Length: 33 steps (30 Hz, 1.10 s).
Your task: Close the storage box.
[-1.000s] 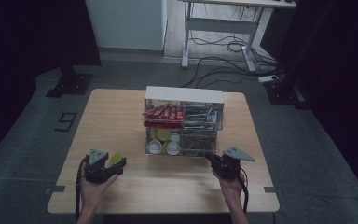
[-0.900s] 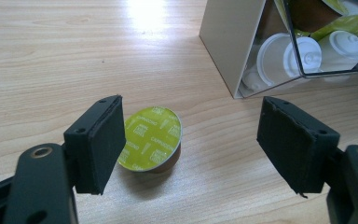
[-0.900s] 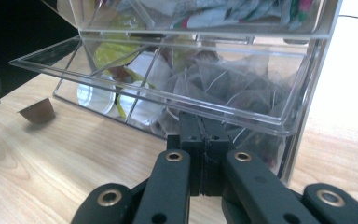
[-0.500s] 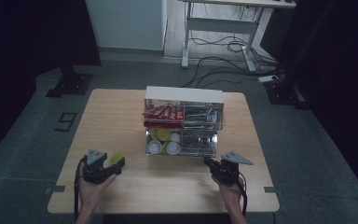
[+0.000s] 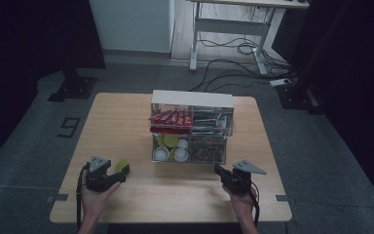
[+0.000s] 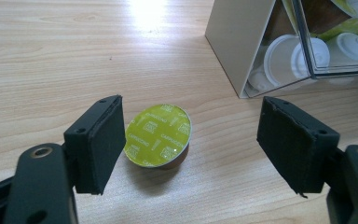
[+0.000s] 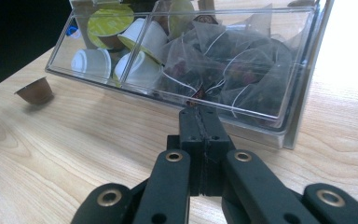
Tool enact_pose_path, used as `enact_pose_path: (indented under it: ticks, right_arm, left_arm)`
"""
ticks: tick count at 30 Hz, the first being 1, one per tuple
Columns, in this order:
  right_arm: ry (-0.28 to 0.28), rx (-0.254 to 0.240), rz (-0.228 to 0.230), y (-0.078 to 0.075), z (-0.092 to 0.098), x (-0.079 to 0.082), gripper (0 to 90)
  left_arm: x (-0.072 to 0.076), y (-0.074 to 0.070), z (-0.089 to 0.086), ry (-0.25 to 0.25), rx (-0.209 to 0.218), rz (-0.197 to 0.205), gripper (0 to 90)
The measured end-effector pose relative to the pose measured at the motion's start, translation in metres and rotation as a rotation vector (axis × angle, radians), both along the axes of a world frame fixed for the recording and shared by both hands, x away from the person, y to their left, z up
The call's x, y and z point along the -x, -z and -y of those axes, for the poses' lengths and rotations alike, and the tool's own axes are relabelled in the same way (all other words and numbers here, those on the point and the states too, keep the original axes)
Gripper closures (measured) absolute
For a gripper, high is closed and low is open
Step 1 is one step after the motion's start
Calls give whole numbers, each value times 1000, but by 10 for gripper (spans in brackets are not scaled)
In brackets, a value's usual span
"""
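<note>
A coffee capsule with a green foil lid stands on the wooden table between the jaws of my left gripper. The jaws stand wide open, and the capsule sits close to the left pad, far from the right one. From above, the capsule lies at the left gripper's tips. My right gripper is shut with nothing in it. It points at the lower drawer of tea bags in the clear organizer, just short of the drawer's front. The right gripper shows at the near right from above.
The two-tier clear organizer stands mid-table, with red packets in its upper tier. Its lower tier holds white and green capsules beside the tea bags. The same capsule lies off to the left in the right gripper view.
The right gripper has drawn back a little toward the near edge of the table, still shut. The left gripper and the capsule have stayed put.
</note>
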State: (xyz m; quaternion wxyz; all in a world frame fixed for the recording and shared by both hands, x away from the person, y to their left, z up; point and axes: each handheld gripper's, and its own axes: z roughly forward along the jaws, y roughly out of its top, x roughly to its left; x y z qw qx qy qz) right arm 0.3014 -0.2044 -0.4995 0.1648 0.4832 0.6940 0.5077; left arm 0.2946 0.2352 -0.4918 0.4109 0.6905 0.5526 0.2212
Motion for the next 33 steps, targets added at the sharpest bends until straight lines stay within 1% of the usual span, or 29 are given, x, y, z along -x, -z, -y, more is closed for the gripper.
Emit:
enact_pose_path:
  ticks: [4, 11, 18, 22, 25, 29, 33]
  right_arm:
    - [-3, 0, 1, 0, 0, 0, 894]
    - [0, 0, 17, -2, 0, 2, 886]
    - [11, 12, 24, -2, 3, 6, 881]
    - [17, 9, 30, -3, 4, 7, 877]
    - [13, 8, 44, -4, 4, 8, 876]
    - [-2, 11, 66, -6, 4, 14, 871]
    - [-9, 13, 89, -7, 9, 21, 864]
  left_arm:
    - [-1, 1, 0, 3, -2, -5, 237]
    - [-1, 1, 0, 2, 0, -5, 238]
    - [-5, 2, 5, 24, 1, -13, 238]
    - [-4, 1, 6, 34, 4, -10, 238]
    - [-3, 0, 4, 30, 8, -5, 238]
    - [0, -2, 2, 23, 12, -1, 237]
    - [3, -4, 2, 23, 13, 7, 238]
